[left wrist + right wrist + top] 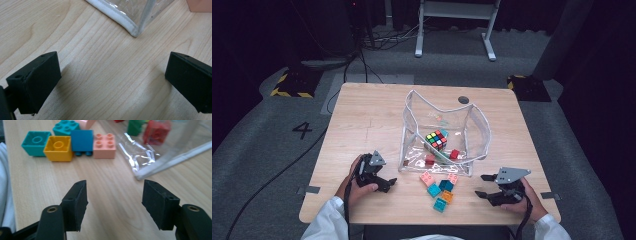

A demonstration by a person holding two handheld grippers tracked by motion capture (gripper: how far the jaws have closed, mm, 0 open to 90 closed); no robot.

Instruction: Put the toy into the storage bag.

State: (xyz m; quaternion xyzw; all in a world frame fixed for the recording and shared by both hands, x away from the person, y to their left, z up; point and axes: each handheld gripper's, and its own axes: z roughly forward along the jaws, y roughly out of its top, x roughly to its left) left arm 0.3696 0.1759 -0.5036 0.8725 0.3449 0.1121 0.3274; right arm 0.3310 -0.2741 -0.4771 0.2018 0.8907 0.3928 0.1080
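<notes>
A clear plastic pouch [472, 125] with white trim stands open mid-table; a colour cube [436, 140] and red bricks [454, 154] lie inside. Several loose bricks [440, 190] lie in front of it: teal [35, 143], yellow [58, 148], blue [82, 141] and pink [104, 145]. My left gripper [388, 184] rests left of the bricks, jaws wide open over bare wood [112, 77], facing the pouch's corner [135, 31]. My right gripper [480, 185] sits low at the right of the bricks, jaws open with nothing between them [115, 195], pointing at the bricks and the pouch's edge [170, 162].
The wooden table [372, 115] has a dark round hole [463, 100] behind the pouch. A white sleeve [5, 182] lies along the near edge. Beyond the table stand a white frame [457, 25] and cables on grey floor.
</notes>
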